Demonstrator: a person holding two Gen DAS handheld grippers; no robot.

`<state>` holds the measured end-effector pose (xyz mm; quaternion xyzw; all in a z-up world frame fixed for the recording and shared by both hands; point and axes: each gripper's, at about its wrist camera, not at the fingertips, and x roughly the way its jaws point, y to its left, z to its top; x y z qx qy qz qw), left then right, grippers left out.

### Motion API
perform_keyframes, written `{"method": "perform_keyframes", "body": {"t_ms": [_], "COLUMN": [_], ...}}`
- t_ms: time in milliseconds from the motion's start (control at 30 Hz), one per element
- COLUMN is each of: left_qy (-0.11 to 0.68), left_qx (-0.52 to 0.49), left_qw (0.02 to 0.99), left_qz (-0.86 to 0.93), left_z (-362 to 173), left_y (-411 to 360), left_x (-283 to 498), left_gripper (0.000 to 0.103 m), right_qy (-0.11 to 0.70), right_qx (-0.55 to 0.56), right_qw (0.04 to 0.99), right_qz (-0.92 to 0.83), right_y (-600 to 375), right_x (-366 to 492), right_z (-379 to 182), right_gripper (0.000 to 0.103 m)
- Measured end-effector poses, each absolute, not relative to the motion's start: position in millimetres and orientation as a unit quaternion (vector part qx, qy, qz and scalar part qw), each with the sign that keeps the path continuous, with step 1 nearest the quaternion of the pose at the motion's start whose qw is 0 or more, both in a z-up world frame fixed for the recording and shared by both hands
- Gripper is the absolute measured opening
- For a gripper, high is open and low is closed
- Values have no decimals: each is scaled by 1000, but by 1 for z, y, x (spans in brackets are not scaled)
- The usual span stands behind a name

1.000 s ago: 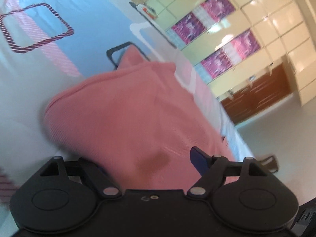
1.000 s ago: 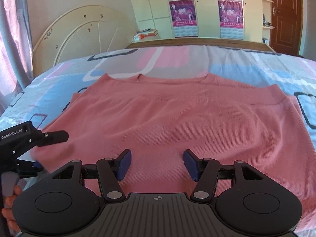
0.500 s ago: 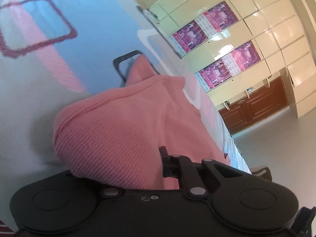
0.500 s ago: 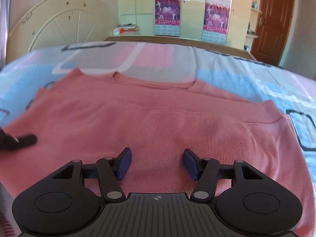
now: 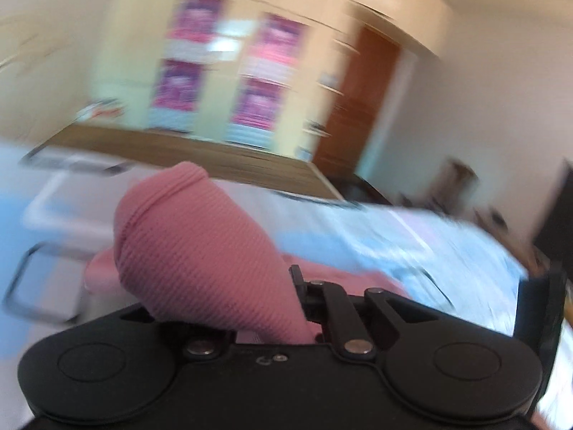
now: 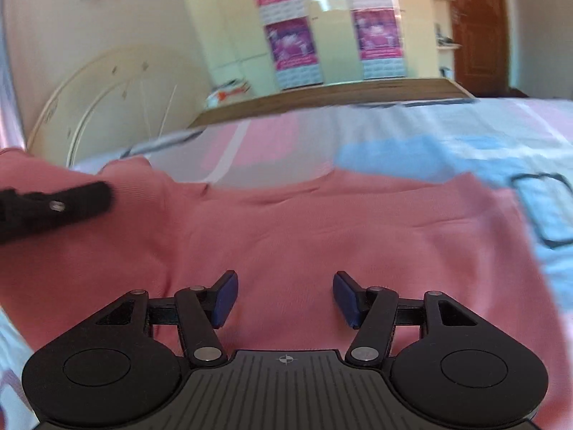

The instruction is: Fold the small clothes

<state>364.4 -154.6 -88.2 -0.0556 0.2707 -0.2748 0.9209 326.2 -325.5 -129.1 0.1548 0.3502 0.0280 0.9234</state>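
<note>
Left tool clamped on cloth, right tool jaws apart

sweater flat on bed; headboard far left; wardrobe behind; door far right

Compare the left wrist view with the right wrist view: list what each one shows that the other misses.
Only the left wrist view: the left gripper seen close up, shut on a bunched fold of the pink sweater, lifted off the bed sheet.

Only the right wrist view: the right gripper open over the sweater's flat body, its neckline, the pale round headboard, and the left gripper seen from the side.

Both: the pink sweater, the patterned sheet, the wardrobe posters and the brown door.
</note>
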Motion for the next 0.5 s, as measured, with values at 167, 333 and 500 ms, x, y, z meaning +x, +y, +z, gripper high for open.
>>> {"method": "perform_keyframes", "body": {"t_ms": [167,333,500], "left_qy": [309,322,331], "left_qx": [60,167,155], "left_qw": [874,839,838], "left_qz": [-370,-405,-405], "left_z": [-117,-152,-148], "left_y": [-258,-298,-278], "left_x": [341,297,280], "left_gripper": [9,25,47], "right_qy": [343,338,319], "right_qx": [211,246,283], "right_qw": [915,906,904], "right_qz": [-27,-69,-37], "right_y": [-415,-483,-501], "right_x": [278,237,231], "right_z": [-120,-119,-105], "right_gripper": [59,59,59]}}
